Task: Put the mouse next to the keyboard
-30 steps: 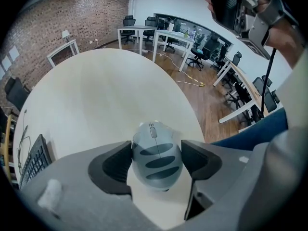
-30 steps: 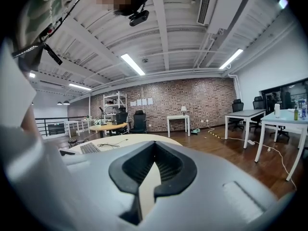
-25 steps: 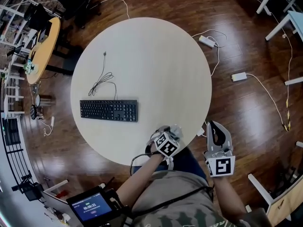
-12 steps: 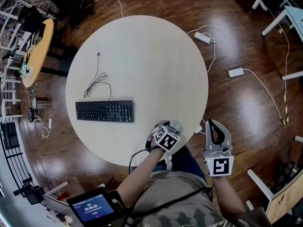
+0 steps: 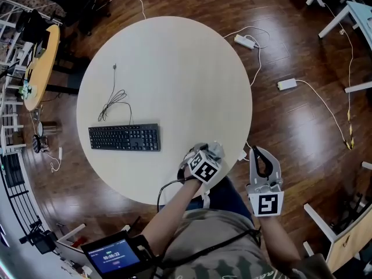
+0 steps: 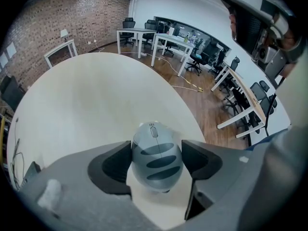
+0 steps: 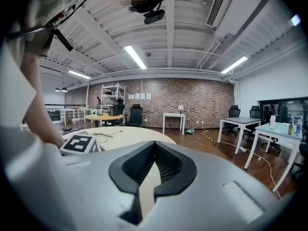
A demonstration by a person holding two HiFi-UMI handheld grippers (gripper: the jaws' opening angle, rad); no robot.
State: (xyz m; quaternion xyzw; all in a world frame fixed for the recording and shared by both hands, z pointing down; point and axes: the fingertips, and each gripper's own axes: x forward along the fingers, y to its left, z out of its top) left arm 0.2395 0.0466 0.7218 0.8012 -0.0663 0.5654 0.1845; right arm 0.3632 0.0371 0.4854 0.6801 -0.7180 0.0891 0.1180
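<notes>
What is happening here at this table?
A person holds a two-jaw gripper in each hand. The left gripper holds a grey mouse between its jaws at the near edge of the round table. The black keyboard lies further left, apart from it. The right gripper is shut and empty, off the table.

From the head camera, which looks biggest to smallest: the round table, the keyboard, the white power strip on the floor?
1. round table
2. keyboard
3. white power strip (farther away, down on the floor)
</notes>
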